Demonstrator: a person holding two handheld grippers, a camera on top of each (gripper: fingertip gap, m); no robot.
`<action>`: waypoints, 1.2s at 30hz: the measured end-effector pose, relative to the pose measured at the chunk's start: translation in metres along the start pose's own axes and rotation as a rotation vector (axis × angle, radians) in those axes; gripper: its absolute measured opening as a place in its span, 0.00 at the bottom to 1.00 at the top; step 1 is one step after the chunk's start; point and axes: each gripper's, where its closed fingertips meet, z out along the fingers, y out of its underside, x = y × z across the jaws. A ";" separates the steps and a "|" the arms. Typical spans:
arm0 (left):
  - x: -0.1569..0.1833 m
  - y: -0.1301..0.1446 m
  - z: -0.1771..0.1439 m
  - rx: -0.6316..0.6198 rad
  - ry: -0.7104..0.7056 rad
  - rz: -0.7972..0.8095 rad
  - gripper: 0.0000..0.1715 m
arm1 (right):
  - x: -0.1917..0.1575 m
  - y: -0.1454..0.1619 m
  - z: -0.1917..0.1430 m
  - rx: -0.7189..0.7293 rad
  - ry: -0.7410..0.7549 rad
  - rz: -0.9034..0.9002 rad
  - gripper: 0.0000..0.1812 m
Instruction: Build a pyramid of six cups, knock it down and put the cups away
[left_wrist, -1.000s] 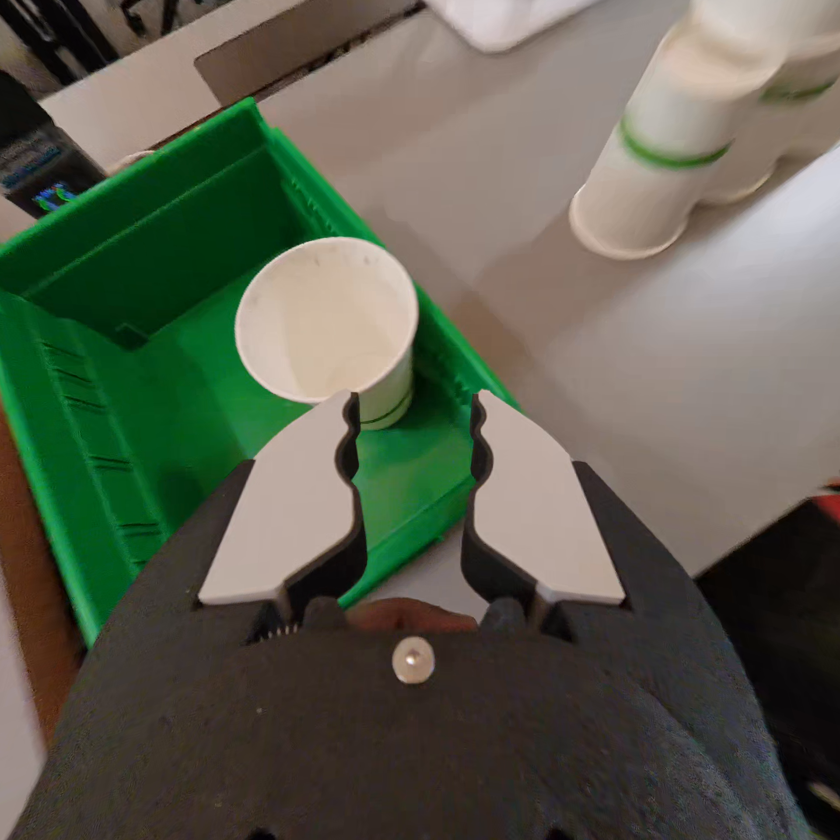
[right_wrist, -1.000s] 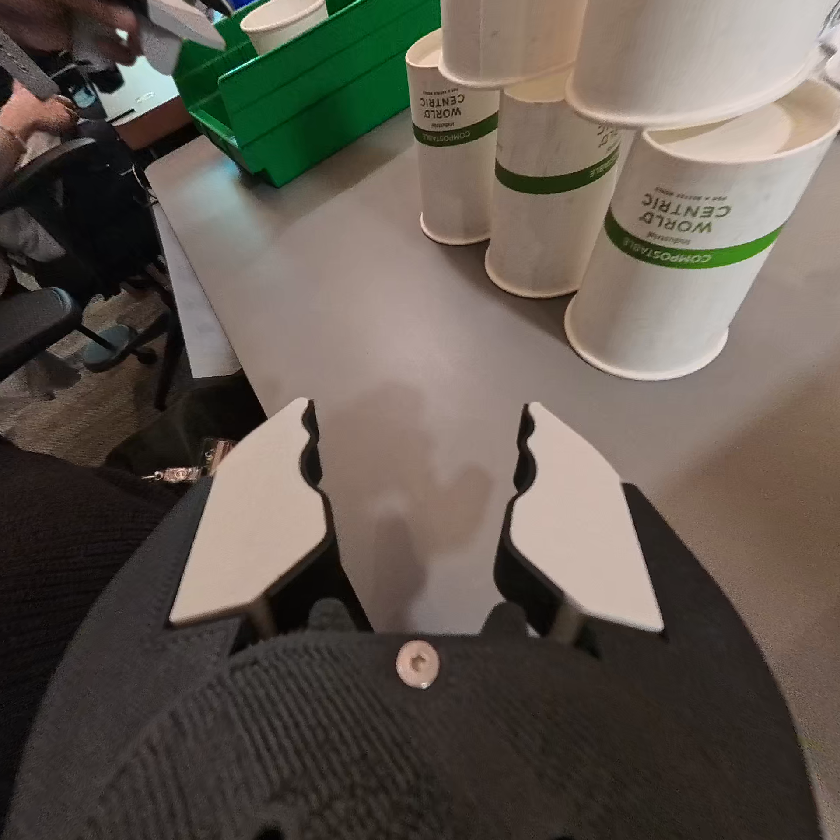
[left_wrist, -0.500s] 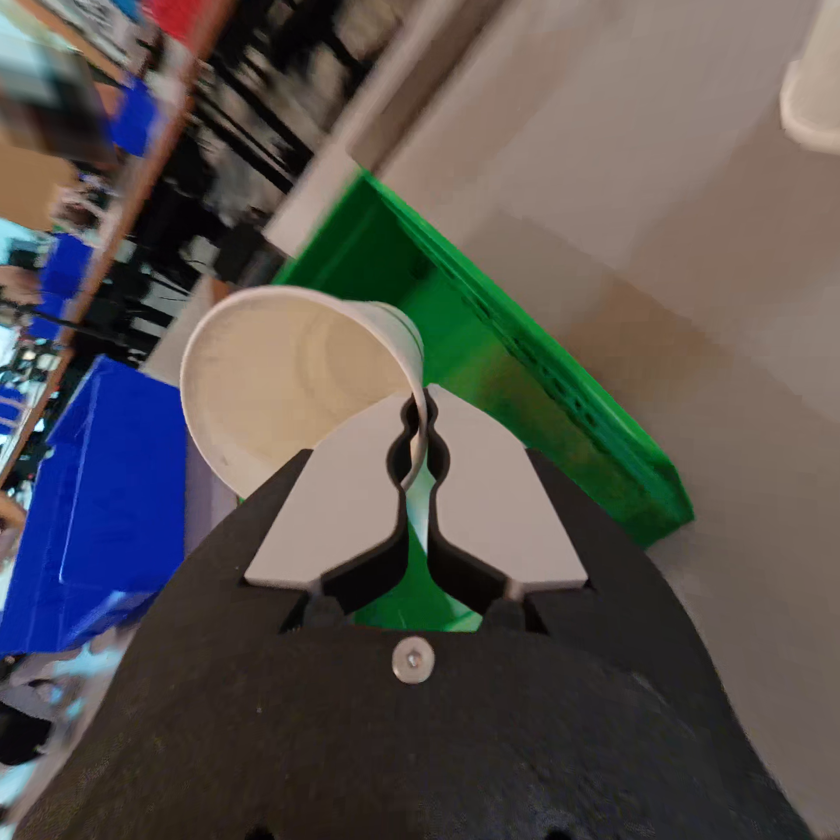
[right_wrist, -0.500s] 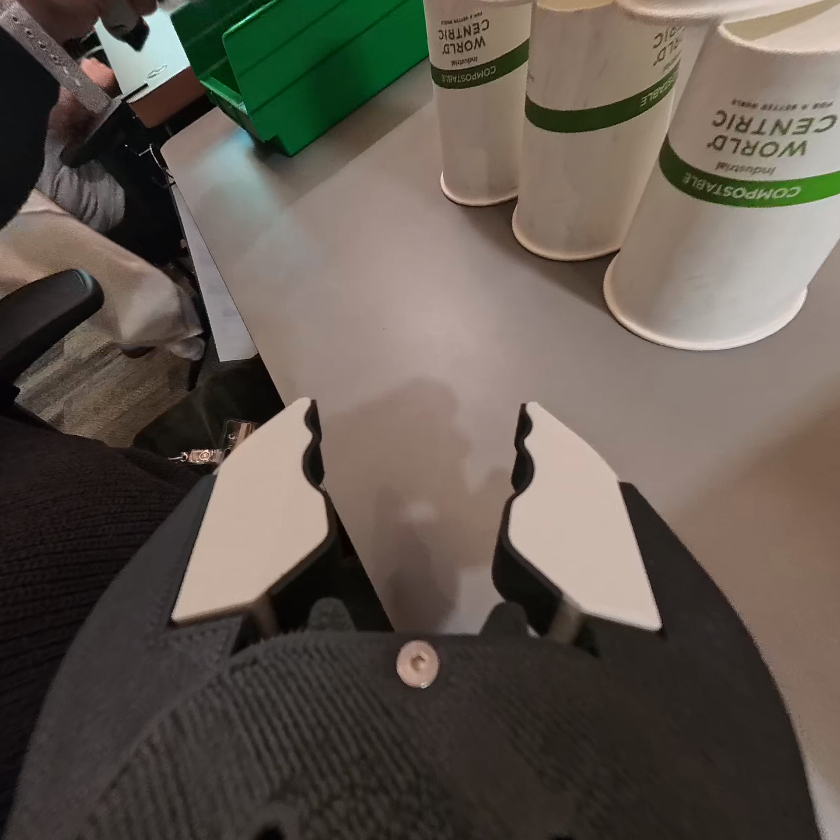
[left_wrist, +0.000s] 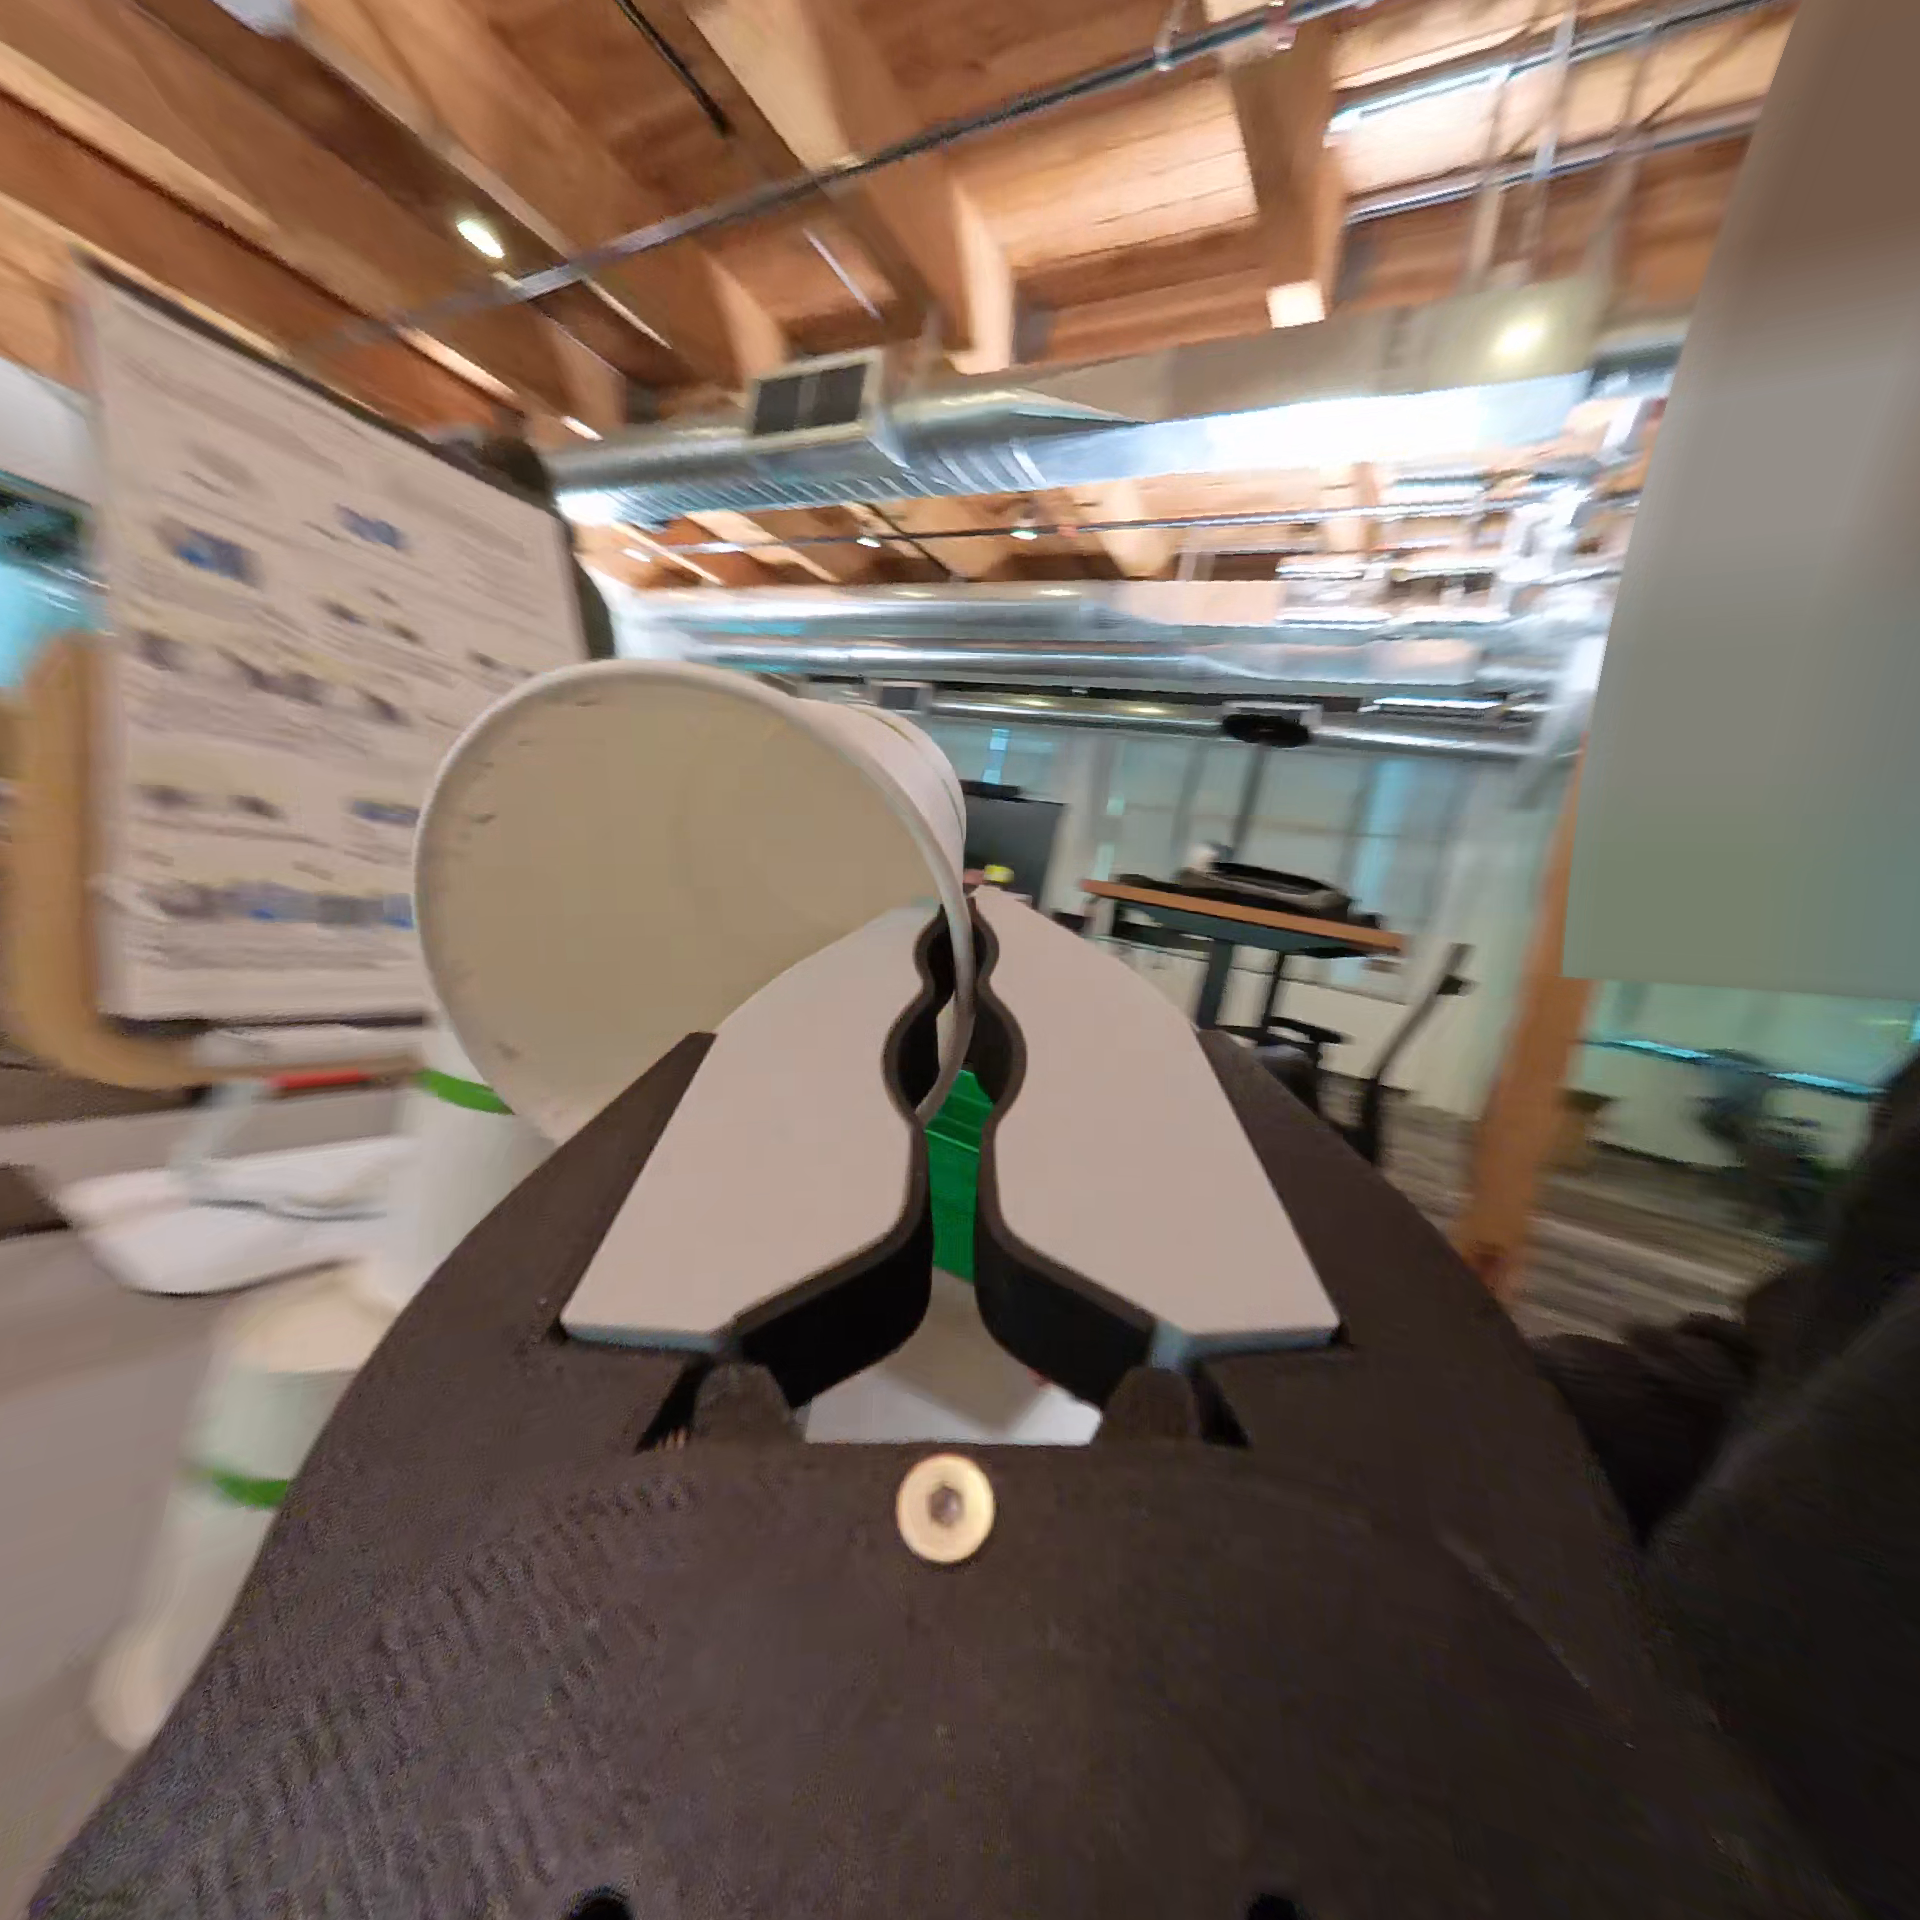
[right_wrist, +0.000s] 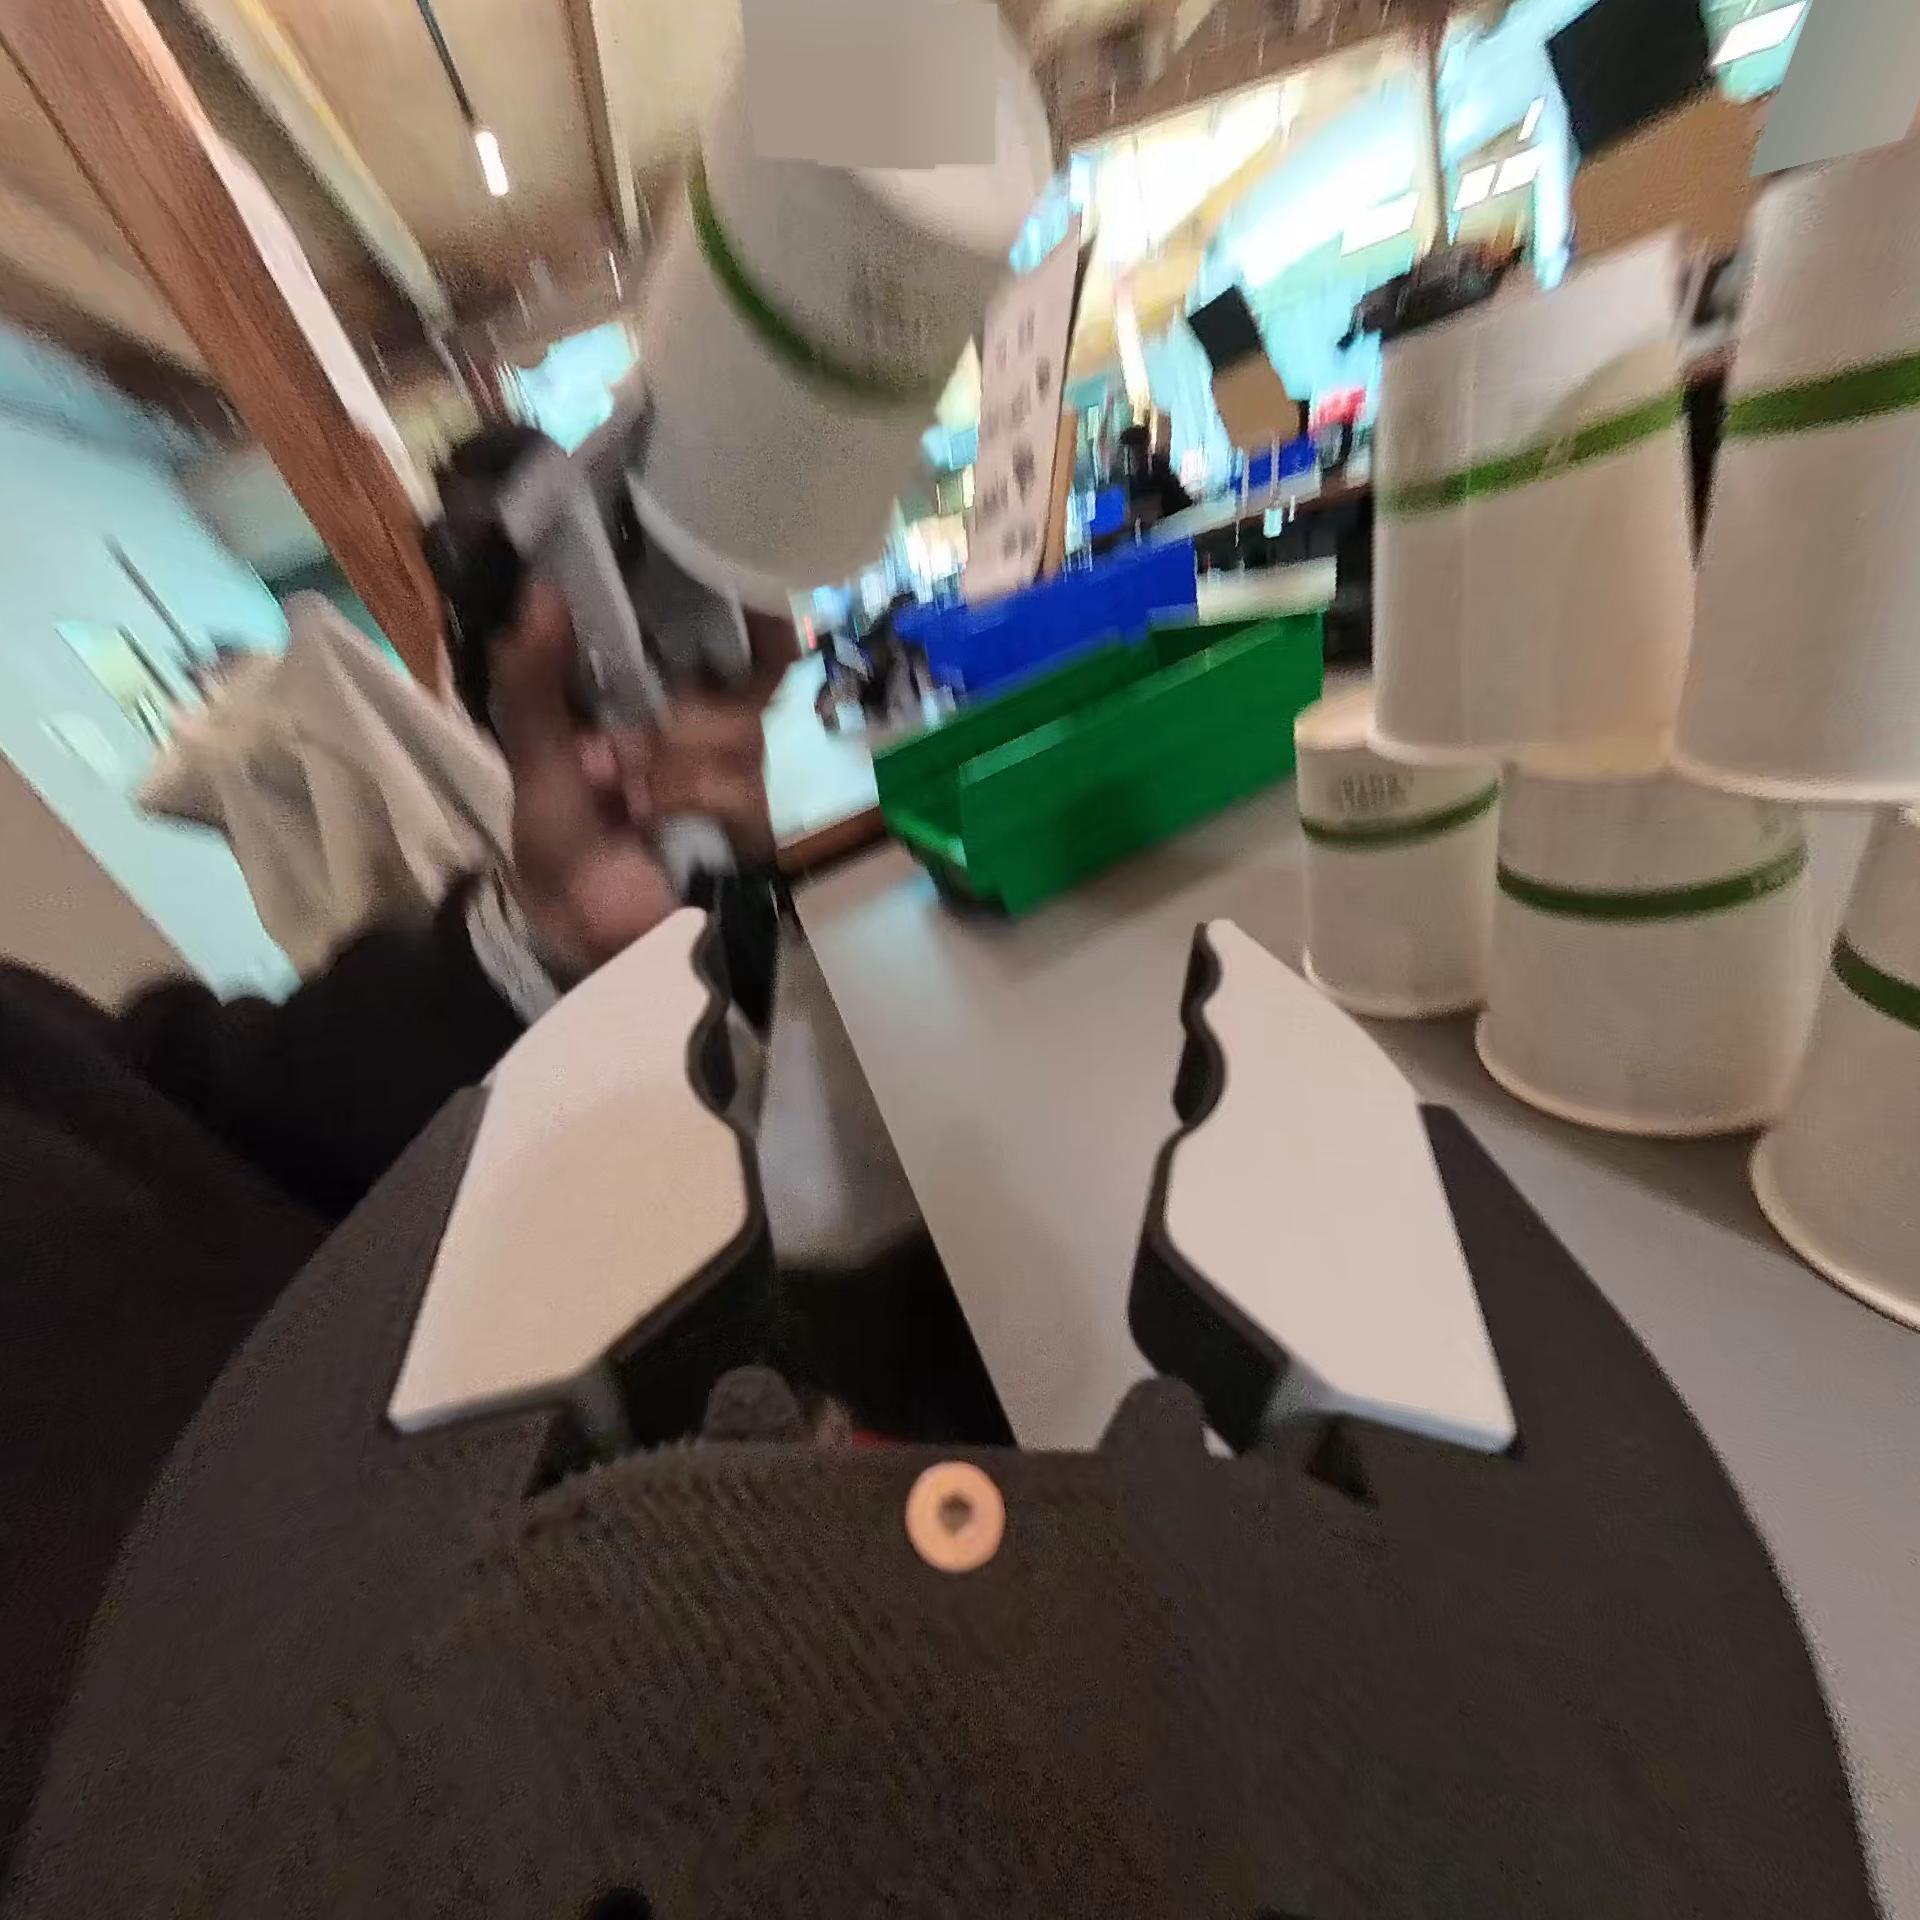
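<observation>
Left wrist view: the left tool (left_wrist: 971, 940), having lifted clear of the green bin (left_wrist: 954, 1143), is clamping the paper cup (left_wrist: 665, 883) by its rim, tipped sideways. Right wrist view: the right tool (right_wrist: 951, 961) is still gaping wide and empty over the surface (right_wrist: 1039, 1049), left of the cup stack (right_wrist: 1621, 790); the raised cup is hanging above the bin.

The left hand-held gripper (left_wrist: 961, 935) is raised and pointed level, its fingers pinched together on a thin rim. The right hand-held gripper (right_wrist: 951, 961) sits low with fingers spread wide, gripping nothing.
</observation>
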 end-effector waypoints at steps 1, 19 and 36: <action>0.013 0.018 0.008 -0.008 0.039 -0.057 0.01 | -0.003 -0.014 -0.003 0.095 -0.005 0.044 0.45; 0.095 0.147 0.055 -0.199 0.208 -0.370 0.01 | 0.006 -0.052 -0.024 0.430 -0.064 0.414 0.47; -0.003 0.193 0.020 -0.457 -0.240 -0.146 0.31 | 0.111 -0.188 0.064 -0.119 0.419 -0.355 0.47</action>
